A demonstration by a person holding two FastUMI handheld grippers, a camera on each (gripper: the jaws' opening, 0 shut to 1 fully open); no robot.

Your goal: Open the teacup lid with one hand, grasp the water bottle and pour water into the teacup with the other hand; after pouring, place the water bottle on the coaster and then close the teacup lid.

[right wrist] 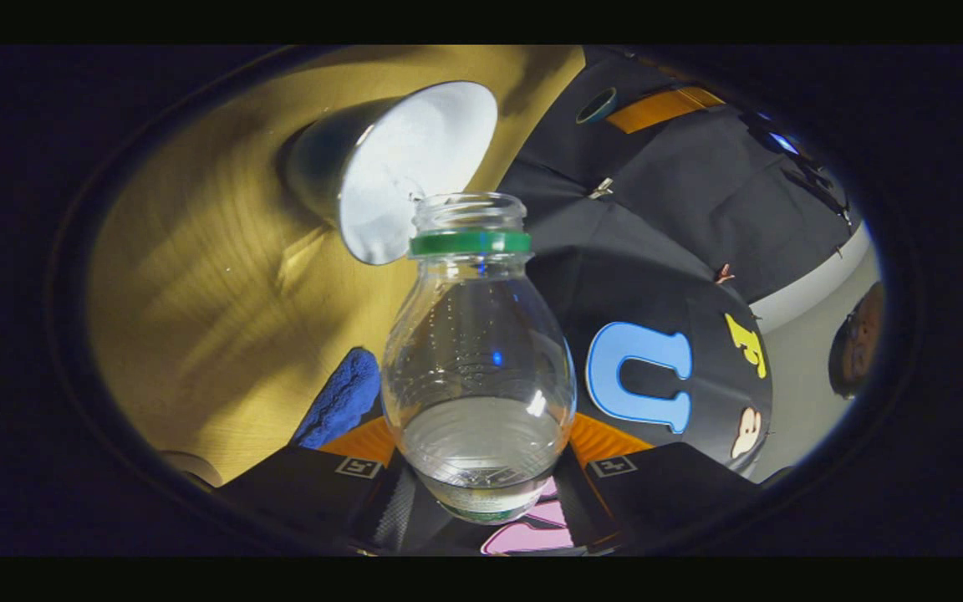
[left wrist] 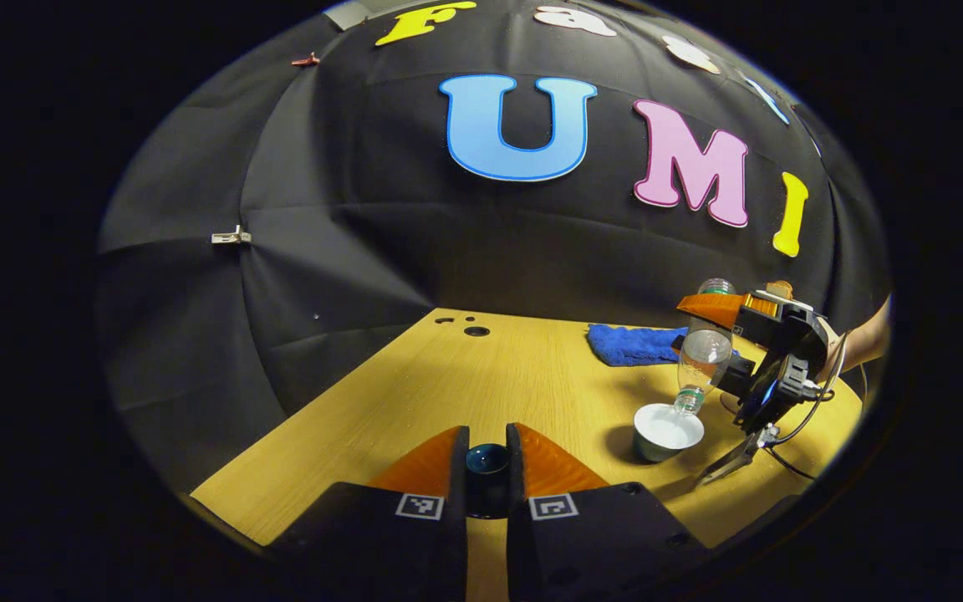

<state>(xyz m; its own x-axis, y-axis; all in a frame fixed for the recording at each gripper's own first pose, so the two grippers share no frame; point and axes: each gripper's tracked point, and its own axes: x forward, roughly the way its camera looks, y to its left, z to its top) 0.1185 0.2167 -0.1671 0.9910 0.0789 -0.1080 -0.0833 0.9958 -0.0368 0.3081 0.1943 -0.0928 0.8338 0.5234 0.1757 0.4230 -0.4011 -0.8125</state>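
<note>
The teacup, dark outside and white inside, stands uncovered on the wooden table. Above it the clear water bottle is tipped steeply, its capless mouth at the cup's rim. My right gripper is shut on the bottle's body. In the right gripper view the bottle with its green neck ring sits between my fingers, my right gripper pressing on both sides, and the teacup lies just beyond the mouth. My left gripper is shut on the dark round lid, held low over the table, left of the cup.
A blue cloth lies behind the cup near the back wall; the blue cloth also lies beside the bottle. Small holes mark the table's far left corner. A person's forearm reaches in from the right, with cables hanging below.
</note>
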